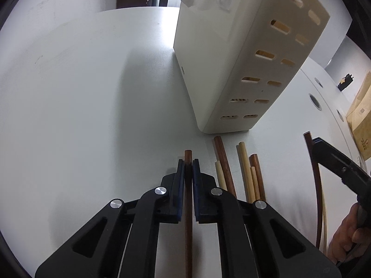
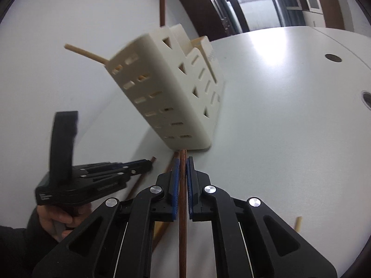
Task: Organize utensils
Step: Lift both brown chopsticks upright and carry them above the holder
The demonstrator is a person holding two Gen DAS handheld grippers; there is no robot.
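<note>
My left gripper (image 1: 188,162) is shut on a dark brown chopstick (image 1: 188,210) that runs back between its blue pads, low over the white table (image 1: 81,106). My right gripper (image 2: 183,159) is shut on another brown chopstick (image 2: 182,208), whose tip reaches the foot of the cream slotted utensil holder (image 2: 176,92). That holder (image 1: 234,53) stands just beyond the loose chopsticks (image 1: 243,171), brown and pale ones lying side by side to the right of my left gripper. A pale chopstick (image 2: 85,53) and a brown one (image 2: 162,2) stick out of the holder's top.
A person's hand (image 2: 58,217) grips the left tool's handle, and another hand (image 1: 347,234) shows at the right edge. A cardboard box (image 1: 360,118) sits at the far right. Round holes (image 2: 333,57) mark the tabletop. One pale stick (image 2: 298,223) lies apart at the right.
</note>
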